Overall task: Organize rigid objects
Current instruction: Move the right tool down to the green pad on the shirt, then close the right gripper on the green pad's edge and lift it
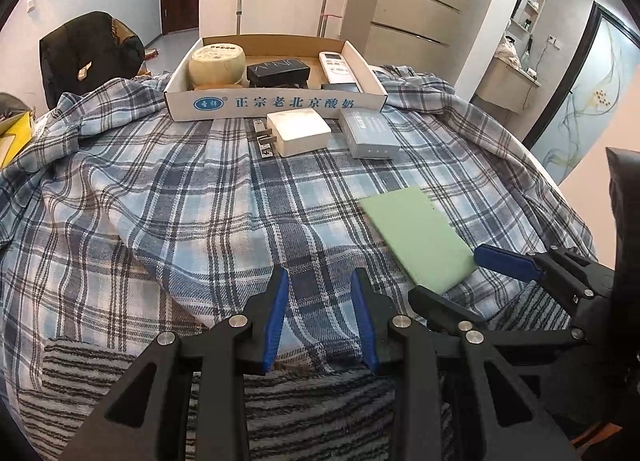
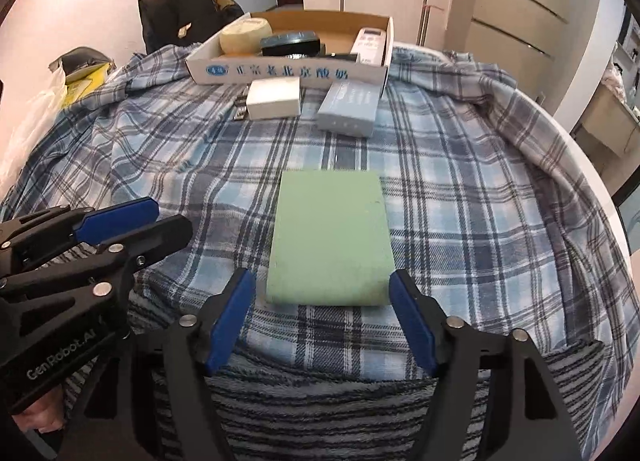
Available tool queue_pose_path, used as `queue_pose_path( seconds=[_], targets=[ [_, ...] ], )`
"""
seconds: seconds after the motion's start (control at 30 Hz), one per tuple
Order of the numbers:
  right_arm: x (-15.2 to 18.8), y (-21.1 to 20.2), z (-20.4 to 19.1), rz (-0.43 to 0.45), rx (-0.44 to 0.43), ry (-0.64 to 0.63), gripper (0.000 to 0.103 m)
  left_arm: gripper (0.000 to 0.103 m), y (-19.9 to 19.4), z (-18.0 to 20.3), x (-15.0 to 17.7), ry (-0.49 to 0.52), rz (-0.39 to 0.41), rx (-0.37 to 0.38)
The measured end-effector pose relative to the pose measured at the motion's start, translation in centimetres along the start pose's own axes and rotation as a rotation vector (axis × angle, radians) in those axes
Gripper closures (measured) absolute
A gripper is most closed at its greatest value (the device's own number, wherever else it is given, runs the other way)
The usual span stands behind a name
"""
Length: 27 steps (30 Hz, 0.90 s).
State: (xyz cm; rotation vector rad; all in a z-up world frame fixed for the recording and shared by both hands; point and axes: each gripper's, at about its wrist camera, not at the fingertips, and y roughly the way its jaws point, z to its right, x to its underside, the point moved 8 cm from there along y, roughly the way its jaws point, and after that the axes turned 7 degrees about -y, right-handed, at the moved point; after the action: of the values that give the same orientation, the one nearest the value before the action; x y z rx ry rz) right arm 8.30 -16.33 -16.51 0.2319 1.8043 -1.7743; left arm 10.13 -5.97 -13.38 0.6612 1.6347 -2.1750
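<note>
A flat pale green slab [image 2: 330, 239] lies on the plaid cloth; it also shows in the left wrist view [image 1: 418, 237]. My right gripper [image 2: 322, 285] is open, its blue fingertips either side of the slab's near edge, not gripping it. My left gripper [image 1: 320, 281] is open and empty over bare cloth, left of the slab. A cardboard tray [image 1: 276, 103] at the far side holds a round cream tin [image 1: 216, 67], a black box [image 1: 278, 71] and a white remote [image 1: 338, 67]. A white charger block [image 1: 298, 131] and a grey box [image 1: 368, 131] lie in front of the tray.
A small metal latch [image 1: 262, 139] lies beside the charger. The blue plaid cloth [image 1: 160, 201] covers a round table over a striped blanket [image 1: 300, 413]. A dark chair [image 1: 88, 53] stands at the back left, with a yellow bag [image 2: 86, 81] nearby.
</note>
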Motion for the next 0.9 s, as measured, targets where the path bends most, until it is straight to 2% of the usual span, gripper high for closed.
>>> queue_pose_path(
  seconds=[0.43,0.7,0.9],
  targets=[
    [0.00,0.05,0.48,0.002,-0.005,0.029,0.031,0.069,0.02,-0.25,-0.02,-0.017,-0.001,0.014],
    [-0.34,-0.73,0.89,0.041,0.029,0.034,0.030,0.069,-0.64,-0.01,-0.26,-0.020,0.030,0.038],
    [-0.09,0.13,0.76,0.003,-0.023,0.046,0.029,0.069,-0.52,-0.07,-0.26,-0.023,0.025,0.036]
  ],
)
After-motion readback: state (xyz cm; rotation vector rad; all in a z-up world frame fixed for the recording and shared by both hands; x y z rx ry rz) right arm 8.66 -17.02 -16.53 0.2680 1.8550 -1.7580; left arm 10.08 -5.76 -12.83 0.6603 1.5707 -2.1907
